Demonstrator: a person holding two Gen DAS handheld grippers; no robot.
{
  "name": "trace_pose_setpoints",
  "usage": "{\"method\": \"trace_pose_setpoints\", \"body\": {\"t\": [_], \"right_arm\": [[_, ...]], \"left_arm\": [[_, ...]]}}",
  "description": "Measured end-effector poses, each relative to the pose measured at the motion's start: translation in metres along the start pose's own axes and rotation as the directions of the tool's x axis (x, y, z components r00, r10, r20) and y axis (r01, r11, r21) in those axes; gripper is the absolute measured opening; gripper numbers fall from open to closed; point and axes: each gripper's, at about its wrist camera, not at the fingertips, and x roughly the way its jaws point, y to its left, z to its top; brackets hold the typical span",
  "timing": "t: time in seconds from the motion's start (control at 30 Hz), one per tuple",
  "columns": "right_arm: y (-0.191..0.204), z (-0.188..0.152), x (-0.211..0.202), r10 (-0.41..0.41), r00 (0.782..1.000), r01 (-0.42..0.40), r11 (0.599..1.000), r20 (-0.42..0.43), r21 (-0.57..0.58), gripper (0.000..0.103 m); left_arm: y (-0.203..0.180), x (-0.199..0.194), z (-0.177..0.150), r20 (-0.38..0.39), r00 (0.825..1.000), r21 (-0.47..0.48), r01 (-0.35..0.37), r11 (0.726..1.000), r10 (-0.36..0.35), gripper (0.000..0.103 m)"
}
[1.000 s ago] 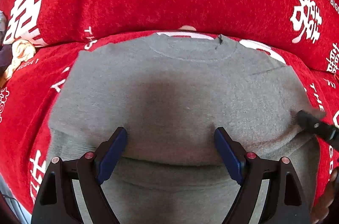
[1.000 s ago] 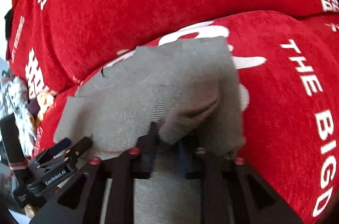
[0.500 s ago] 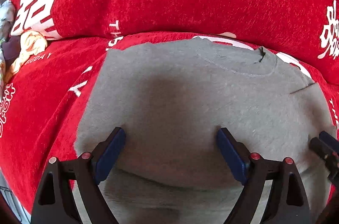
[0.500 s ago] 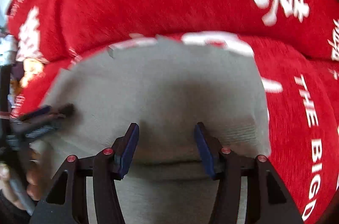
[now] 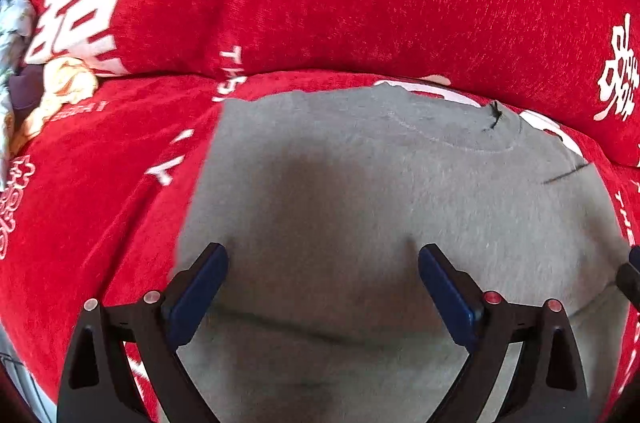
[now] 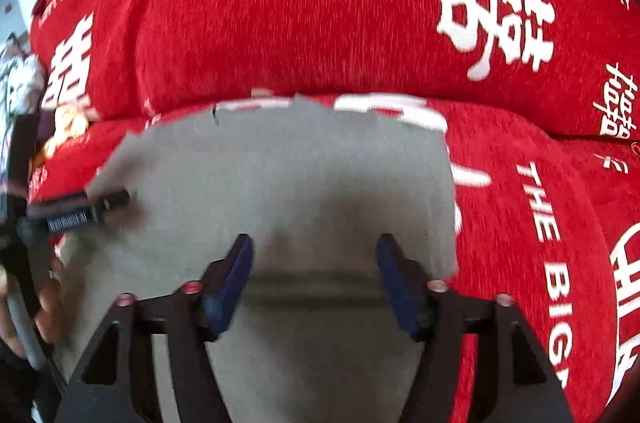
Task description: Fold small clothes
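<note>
Left tongs (image 5: pixel 322 265): spread wide over the near half of the grey garment (image 5: pixel 400 207); jaws have just been opening; only flat cloth lies between the blue pads (image 5: pixel 198 297), none pinched.
Right tongs (image 6: pixel 314 265): spread, hovering over the garment's near right part; jaws have just been opening; cloth between the pads is flat and ungripped.
Near fold: a dark crease line crosses the garment just behind both pairs of tongs, marking a layer edge; further grey cloth lies nearer than it.
Grey garment: lies flat on the seat of the red sofa cover (image 5: pixel 92 207), neckline toward the backrest.
Garment left edge: runs diagonally away from the left tongs; open red seat lies beyond it.
Garment right edge: straight, just right of the right tongs; open red seat with white lettering lies beyond.
Garment far edge: collar (image 5: pixel 460 127) with a small dark thread mark, stopping just short of the seat-to-backrest crease.
Backrest (image 6: pixel 304 23): red with white characters, rising directly behind the garment.
Far left of garment: crumpled pale clothes (image 5: pixel 60 87) lie on the seat, well apart from the garment.
</note>
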Motion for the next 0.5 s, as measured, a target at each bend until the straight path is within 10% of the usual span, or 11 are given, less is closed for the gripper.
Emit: {"method": "trace_pose_setpoints", "body": {"t": [0.2,0.5], "right_arm": [[0.014,0.022,0.069,-0.075,0.983,0.073,0.997,-0.170,-0.017,0.080],[0.034,0.016,0.039,-0.093,0.993,0.092,0.995,-0.066,-0.023,0.082]], "left_arm": [[-0.008,0.031,0.013,-0.042,0.999,0.035,-0.009,0.999,0.010,0.103],[-0.010,-0.006,-0.001,0.007,0.999,0.039,0.034,0.999,-0.034,0.103]]}}
